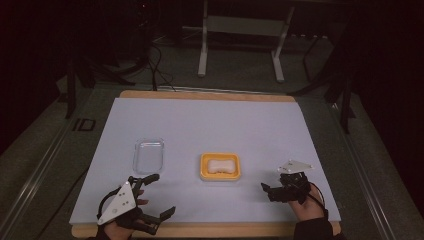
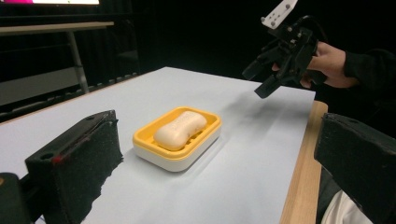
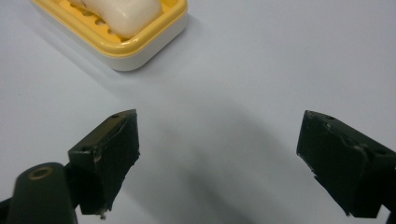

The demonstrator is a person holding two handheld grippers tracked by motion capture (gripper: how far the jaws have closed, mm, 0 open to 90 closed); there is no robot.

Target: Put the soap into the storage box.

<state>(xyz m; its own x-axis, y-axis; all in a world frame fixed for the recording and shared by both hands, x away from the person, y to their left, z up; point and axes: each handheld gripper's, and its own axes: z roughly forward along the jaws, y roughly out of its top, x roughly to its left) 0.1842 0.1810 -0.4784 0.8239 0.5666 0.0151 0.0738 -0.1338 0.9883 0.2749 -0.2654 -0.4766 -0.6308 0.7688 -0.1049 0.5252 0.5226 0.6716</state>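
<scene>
High view: left tongs [image 1: 156, 196] gaping wide, holding nothing, soap [image 1: 220, 166] in yellow dish [image 1: 204, 172] lying at two o'clock; right tongs [image 1: 266, 190] empty, soap at ten o'clock.

Left gripper view: spreading wide around the dish.

Right gripper view: standing wide, touching nothing, dish sitting at eleven o'clock on the table [image 3: 261, 56].

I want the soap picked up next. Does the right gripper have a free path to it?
Probably yes. The right gripper is open beside the yellow soap dish, with bare table sheet between them, and the soap lies uncovered on top.
</scene>
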